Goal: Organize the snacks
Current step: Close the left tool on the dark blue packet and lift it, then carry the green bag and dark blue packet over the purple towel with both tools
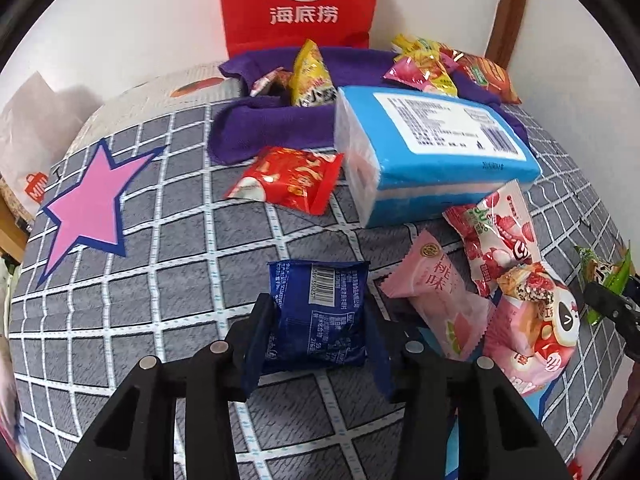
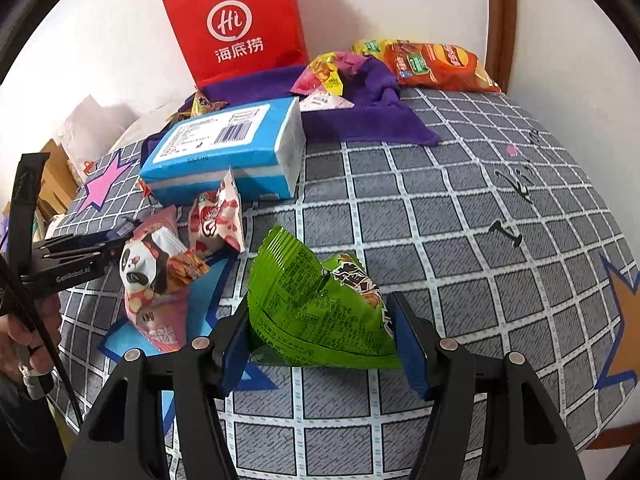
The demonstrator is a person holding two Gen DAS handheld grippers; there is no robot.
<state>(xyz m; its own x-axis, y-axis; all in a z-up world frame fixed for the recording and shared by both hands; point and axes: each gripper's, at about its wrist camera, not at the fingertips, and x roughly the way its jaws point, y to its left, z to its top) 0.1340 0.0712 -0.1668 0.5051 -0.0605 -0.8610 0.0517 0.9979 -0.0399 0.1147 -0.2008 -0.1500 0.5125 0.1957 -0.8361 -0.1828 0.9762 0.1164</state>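
The left gripper (image 1: 320, 320) was clenched across the width of the dark blue snack packet (image 1: 318, 316), which lay on the checked cover (image 1: 168, 240) just beside the pink packets (image 1: 436, 300). The right gripper (image 2: 320, 328) was clamped on the green snack packet (image 2: 316, 308), its fingers (image 2: 234, 344) pressing both side edges. Both packets were judged light, soft and crinkly with slippery film, their contents likely crushable, so hold at the midsection with modest pressure

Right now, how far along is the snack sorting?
Early to midway. Some packets already lie on the purple cloth. In hand: the left tongs close around a blue packet, and the right tongs hold a green packet. Left: the pink packets and red packet loose on the bedspread.
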